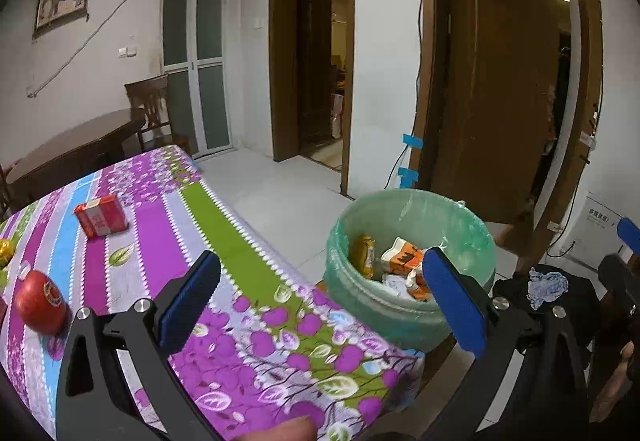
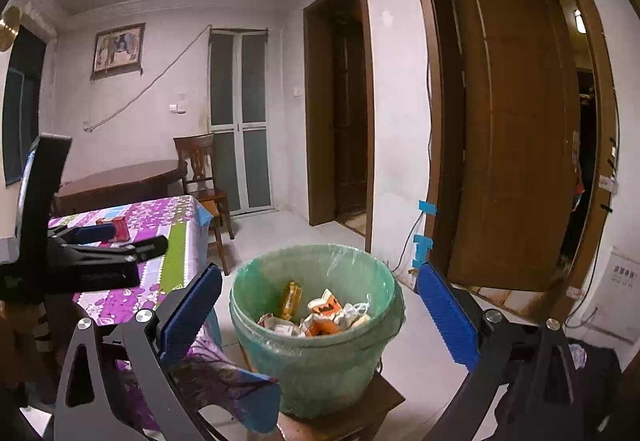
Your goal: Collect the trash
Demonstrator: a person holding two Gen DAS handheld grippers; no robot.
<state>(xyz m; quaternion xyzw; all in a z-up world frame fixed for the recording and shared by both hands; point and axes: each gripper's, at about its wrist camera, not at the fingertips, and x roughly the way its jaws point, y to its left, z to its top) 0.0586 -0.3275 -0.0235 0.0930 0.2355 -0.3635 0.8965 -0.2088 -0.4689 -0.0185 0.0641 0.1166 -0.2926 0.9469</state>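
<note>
A green-lined trash bin [image 1: 408,273] stands on a low stool beside the table; it also shows in the right wrist view [image 2: 316,325]. Inside lie a yellow packet [image 2: 290,299], an orange-and-white carton [image 2: 324,315] and crumpled wrappers. My left gripper [image 1: 320,301] is open and empty above the table corner, left of the bin. My right gripper [image 2: 318,315] is open and empty, just above the bin's mouth. A red-and-white box [image 1: 102,219] lies on the floral tablecloth [image 1: 240,281]. The left gripper's body [image 2: 80,253] shows at the left of the right wrist view.
A red apple [image 1: 40,301] and a gold-wrapped item [image 1: 6,251] sit at the table's left. A dark wooden table [image 1: 72,157] and a chair [image 1: 154,113] stand behind. Dark clothes and a blue rag [image 1: 546,285] lie right of the bin. An open brown door [image 2: 516,129] is beyond.
</note>
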